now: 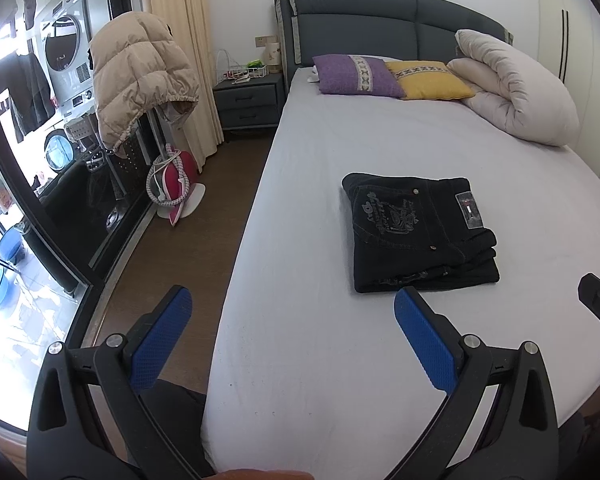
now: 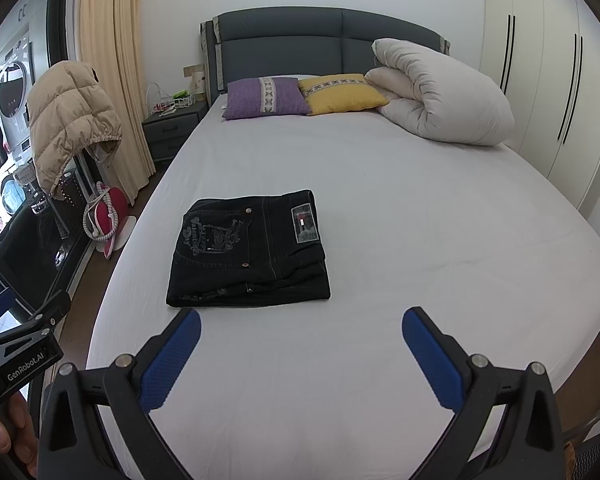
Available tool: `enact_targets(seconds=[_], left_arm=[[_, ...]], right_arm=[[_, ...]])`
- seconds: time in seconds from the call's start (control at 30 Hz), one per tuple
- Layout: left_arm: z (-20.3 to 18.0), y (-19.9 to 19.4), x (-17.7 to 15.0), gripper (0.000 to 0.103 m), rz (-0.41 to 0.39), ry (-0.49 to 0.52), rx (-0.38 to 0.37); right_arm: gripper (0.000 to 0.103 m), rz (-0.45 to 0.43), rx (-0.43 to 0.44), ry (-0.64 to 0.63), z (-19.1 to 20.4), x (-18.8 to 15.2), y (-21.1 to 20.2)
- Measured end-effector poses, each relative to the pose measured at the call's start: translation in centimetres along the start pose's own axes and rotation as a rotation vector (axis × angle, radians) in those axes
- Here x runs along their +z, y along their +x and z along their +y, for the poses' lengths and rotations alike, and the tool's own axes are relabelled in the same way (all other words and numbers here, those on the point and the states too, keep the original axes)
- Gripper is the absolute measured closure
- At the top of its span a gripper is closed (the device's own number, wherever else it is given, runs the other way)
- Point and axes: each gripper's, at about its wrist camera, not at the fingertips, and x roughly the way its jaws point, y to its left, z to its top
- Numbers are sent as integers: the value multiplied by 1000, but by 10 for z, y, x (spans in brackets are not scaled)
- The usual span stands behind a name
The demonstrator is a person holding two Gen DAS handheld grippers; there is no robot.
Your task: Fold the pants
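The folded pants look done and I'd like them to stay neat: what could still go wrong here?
The black pants lie folded on the white sheet, both grippers open and clear. Their near edge shows loose layers, so brushing it with the left gripper or the right gripper might undo the fold.

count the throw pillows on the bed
2. The purple pillow lies by the headboard; the yellow pillow touches its right side, beside the rolled duvet. None seem hidden.
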Motion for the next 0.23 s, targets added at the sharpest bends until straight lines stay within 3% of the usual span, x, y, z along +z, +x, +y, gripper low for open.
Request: enact_targets(seconds=[0.23], left_arm=[[5, 1, 0, 0, -8, 5, 0]], right_arm=[[0, 7, 5, -5, -2, -4, 4]])
